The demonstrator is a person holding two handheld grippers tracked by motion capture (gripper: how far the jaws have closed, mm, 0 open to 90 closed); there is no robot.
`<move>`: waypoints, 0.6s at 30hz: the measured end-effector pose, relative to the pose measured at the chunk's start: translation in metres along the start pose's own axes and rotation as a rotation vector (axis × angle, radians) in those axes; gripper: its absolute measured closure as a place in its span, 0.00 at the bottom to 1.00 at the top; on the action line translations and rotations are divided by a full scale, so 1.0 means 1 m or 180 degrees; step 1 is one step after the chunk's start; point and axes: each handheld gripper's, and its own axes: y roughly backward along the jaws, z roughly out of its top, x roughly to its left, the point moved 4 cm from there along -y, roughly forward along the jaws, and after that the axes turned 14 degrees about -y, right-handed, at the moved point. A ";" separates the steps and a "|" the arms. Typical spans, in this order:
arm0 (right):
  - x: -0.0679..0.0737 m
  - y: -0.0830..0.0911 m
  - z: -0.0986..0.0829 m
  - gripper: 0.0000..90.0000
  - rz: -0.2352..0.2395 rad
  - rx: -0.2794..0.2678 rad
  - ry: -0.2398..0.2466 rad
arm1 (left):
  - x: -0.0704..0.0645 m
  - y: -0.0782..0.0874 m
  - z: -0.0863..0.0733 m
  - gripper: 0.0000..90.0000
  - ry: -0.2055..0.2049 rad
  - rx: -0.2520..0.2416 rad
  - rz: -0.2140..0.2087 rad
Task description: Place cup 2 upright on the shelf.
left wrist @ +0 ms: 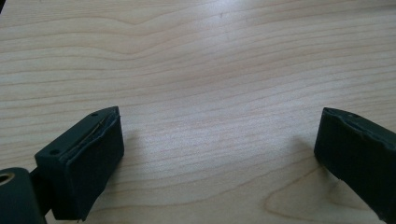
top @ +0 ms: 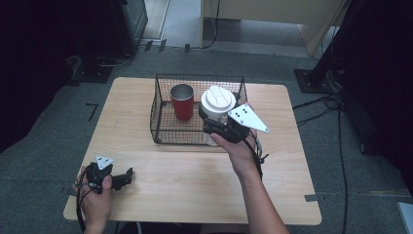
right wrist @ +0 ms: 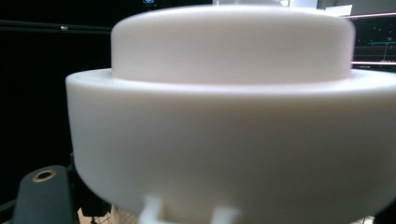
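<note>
Jaws of right gripper [top: 214,123] hidden behind white-lidded cup [top: 217,103], grip unclear; left gripper [left wrist: 219,154] open.

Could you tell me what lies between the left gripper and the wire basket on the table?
In the high view, bare wooden tabletop alone separates the left gripper from the wire basket; the left gripper view shows bare wood between its open jaws too.
</note>
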 end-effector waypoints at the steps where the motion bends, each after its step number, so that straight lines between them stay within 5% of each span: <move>1: -0.001 -0.002 0.000 0.17 0.0001 -0.0011 0.0016 | 0.000 0.000 0.000 0.02 -0.0001 0.0002 0.0000; 18: -0.025 -0.035 -0.008 0.17 -0.0140 -0.0229 -0.0005 | 0.000 0.000 0.000 0.02 0.0000 -0.0001 0.0001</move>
